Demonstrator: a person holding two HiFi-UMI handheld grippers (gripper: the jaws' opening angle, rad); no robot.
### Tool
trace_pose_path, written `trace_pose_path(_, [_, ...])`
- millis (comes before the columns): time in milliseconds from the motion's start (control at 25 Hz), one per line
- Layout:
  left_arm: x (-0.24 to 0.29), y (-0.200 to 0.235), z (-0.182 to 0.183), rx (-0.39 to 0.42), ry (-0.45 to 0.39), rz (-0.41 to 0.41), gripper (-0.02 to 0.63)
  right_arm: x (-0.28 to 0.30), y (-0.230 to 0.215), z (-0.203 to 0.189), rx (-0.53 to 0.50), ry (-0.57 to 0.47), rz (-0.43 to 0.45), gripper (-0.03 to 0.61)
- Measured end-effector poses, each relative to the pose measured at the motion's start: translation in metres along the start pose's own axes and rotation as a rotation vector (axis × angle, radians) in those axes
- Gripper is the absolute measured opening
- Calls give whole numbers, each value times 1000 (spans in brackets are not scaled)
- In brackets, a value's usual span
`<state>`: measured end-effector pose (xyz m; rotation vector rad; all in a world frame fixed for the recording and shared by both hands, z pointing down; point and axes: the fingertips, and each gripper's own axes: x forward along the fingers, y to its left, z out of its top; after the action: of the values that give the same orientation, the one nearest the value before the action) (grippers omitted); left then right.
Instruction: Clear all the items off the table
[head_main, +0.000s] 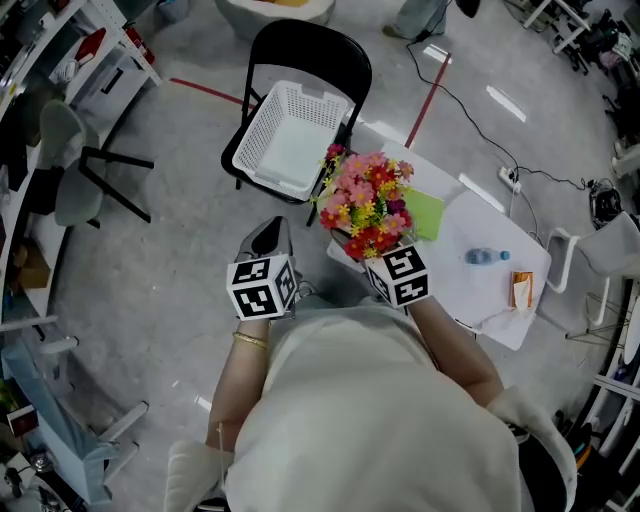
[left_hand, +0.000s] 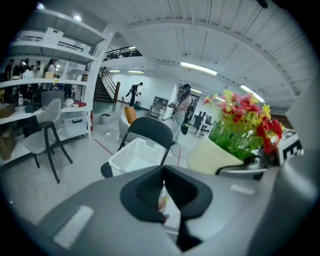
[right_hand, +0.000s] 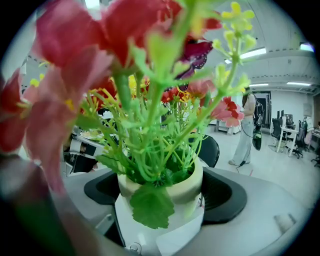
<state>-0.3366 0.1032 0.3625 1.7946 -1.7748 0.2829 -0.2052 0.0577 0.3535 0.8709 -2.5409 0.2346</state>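
Table (head_main: 470, 290): bottle (head_main: 487, 256) and packet (head_main: 521, 289) lie on it.
Basket (head_main: 250, 150): empty, on chair (head_main: 330, 50) beside table.
Flower pot (head_main: 365, 205): aloft by table's edge, short of basket.
Right gripper (right_hand: 165, 195): jaws clamp pot's sides.
Left gripper (left_hand: 164, 192): jaws together, empty.
Risk: top-heavy blooms may tilt pot loose.

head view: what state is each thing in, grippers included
right gripper: shut on the flower pot
flower pot: upright, in the right gripper
left gripper: shut, empty
white basket: empty, on the chair seat
water bottle: on its side on the table
orange packet: flat on the table
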Motion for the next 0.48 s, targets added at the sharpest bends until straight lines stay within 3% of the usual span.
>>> trace_pose_path(280, [-6,29,5,83,2,-6,9,28,33,9,-6,13,13,485])
trace_pose_path(480, [-7,43,8,60,0,-8,9,40,45,19,-13,15,26,485])
